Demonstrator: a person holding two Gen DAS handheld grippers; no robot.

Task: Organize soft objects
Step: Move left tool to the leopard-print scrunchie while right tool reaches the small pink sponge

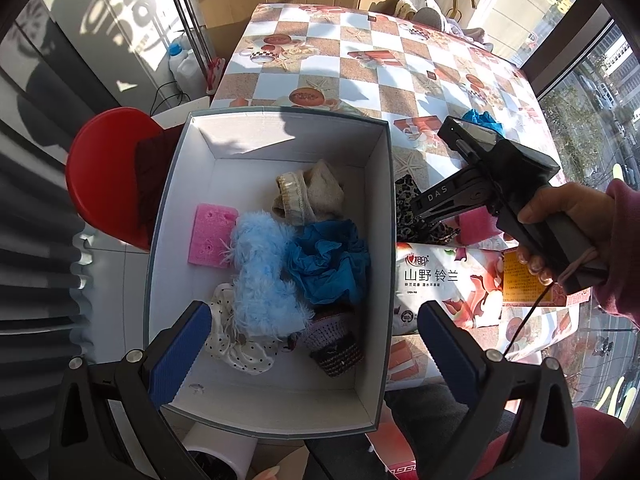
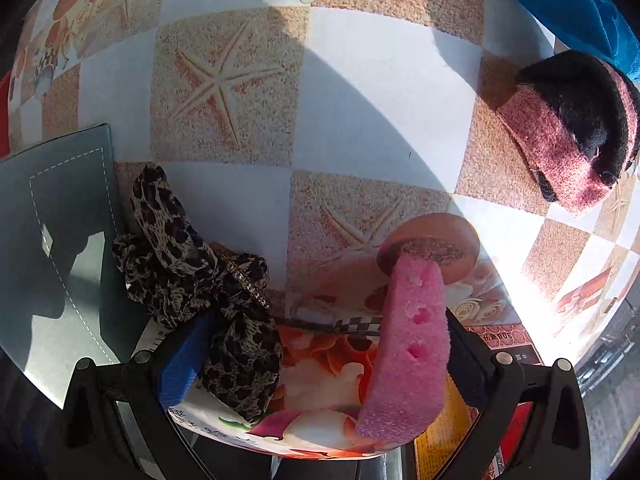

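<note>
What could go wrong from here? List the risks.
1. The right gripper is open with both the pink sponge and the leopard-print cloth between its fingers; closing may catch both or neither cleanly.
2. The sponge leans against one finger only, so it may tip over.
3. The box is already crowded in the middle; new items may pile up.

Pink sponge (image 2: 408,344); leopard-print scrunchie (image 2: 200,280); checkered tablecloth (image 2: 360,120).

The box (image 1: 276,412) sits left on the table (image 1: 360,60), sock (image 1: 308,196) and sponge (image 1: 212,236) inside; scarf (image 2: 192,264) lies just right.
</note>
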